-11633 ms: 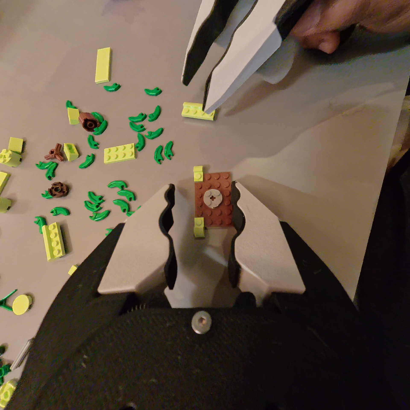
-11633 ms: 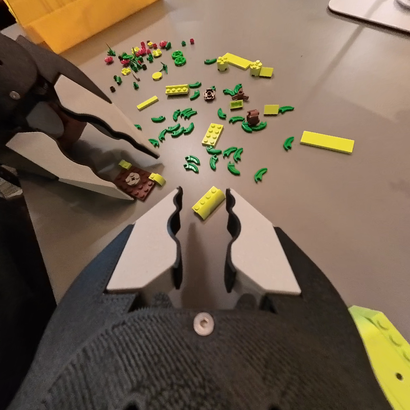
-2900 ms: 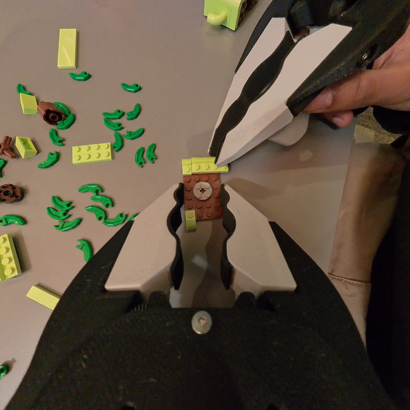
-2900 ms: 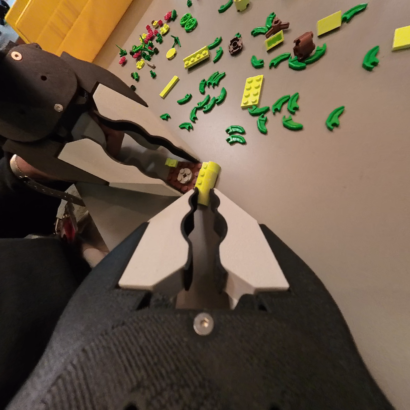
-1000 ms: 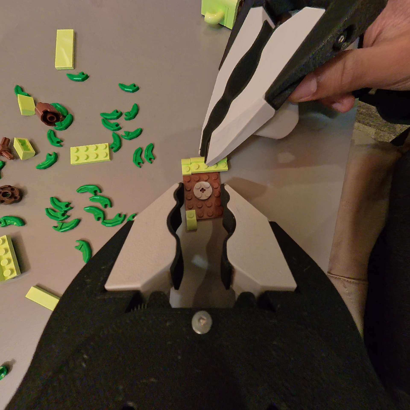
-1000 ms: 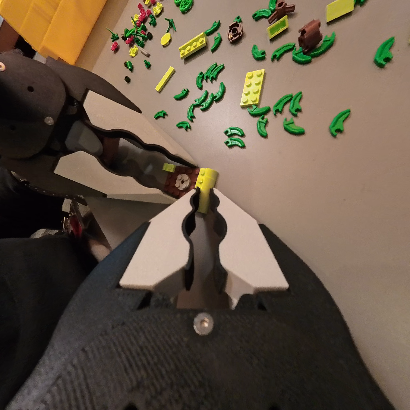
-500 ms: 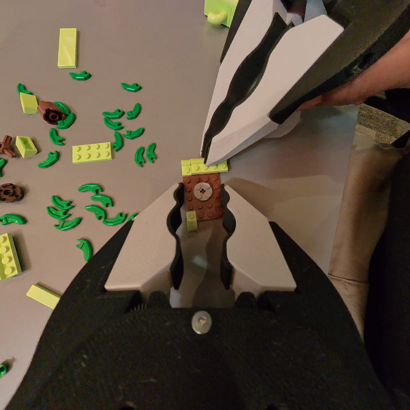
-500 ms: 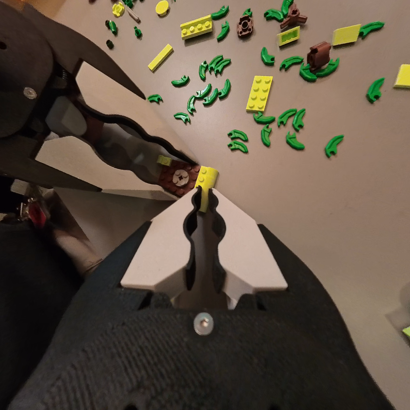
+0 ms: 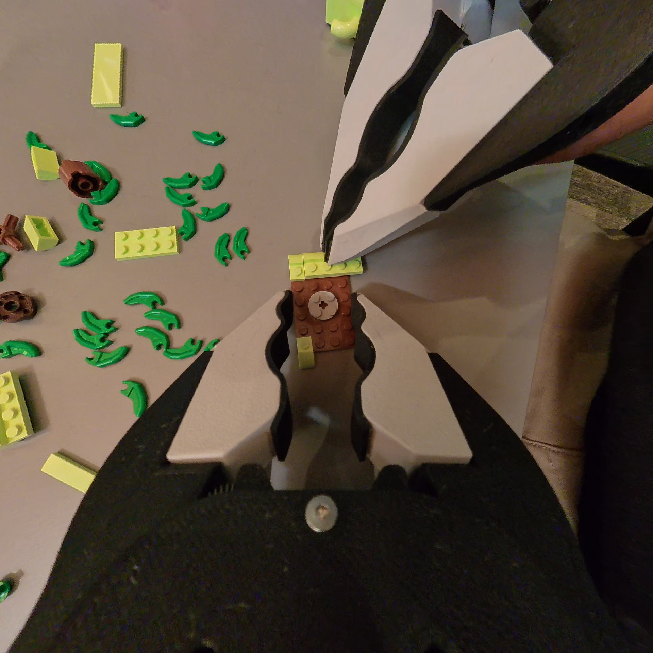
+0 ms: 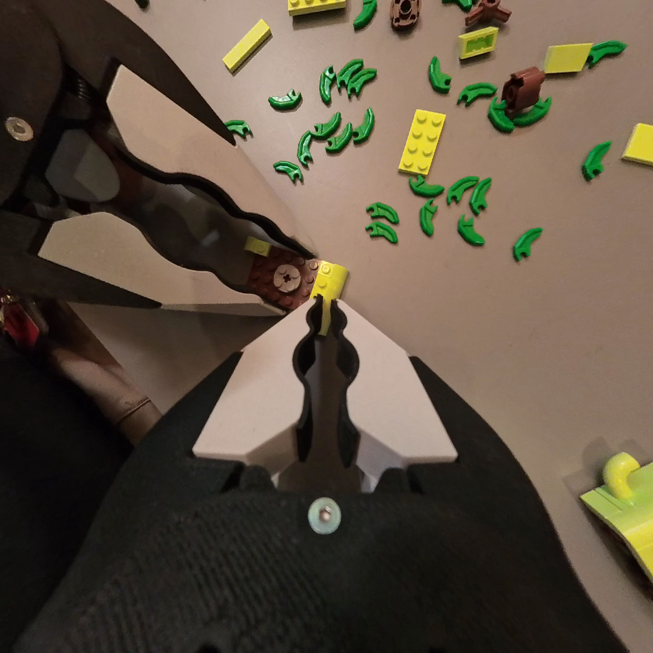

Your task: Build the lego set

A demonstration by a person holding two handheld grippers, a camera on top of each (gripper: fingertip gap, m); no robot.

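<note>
A brown plate (image 9: 325, 332) with a grey round tile (image 9: 322, 306) lies on the grey table. My left gripper (image 9: 319, 296) is shut on the plate's two long sides. A lime curved brick (image 9: 335, 267) sits along the plate's far edge, beside a small lime piece (image 9: 296, 270). Another small lime piece (image 9: 305, 353) is at the near left corner. My right gripper (image 9: 327, 255) comes down from the upper right, shut on the lime brick. In the right wrist view the right gripper (image 10: 327, 304) pinches the lime brick (image 10: 330, 281) against the brown plate (image 10: 272, 282), with the left gripper (image 10: 300, 279) on the left.
Several green leaf pieces (image 9: 155, 332), a lime 2x4 plate (image 9: 146, 243), lime tiles (image 9: 106, 75) and brown round pieces (image 9: 79, 178) lie scattered to the left. A lime assembly (image 10: 622, 494) sits to the right gripper's right. The table edge (image 9: 551, 282) runs close on the right. Left and right tips are no more than a few centimetres apart. It is some 15 centimetres from my right tips to the lime assembly (image 10: 622, 494).
The right gripper has tilted steeper over the lime brick while keeping hold of it at the plate's far edge. The left gripper and the brown plate have not moved.
</note>
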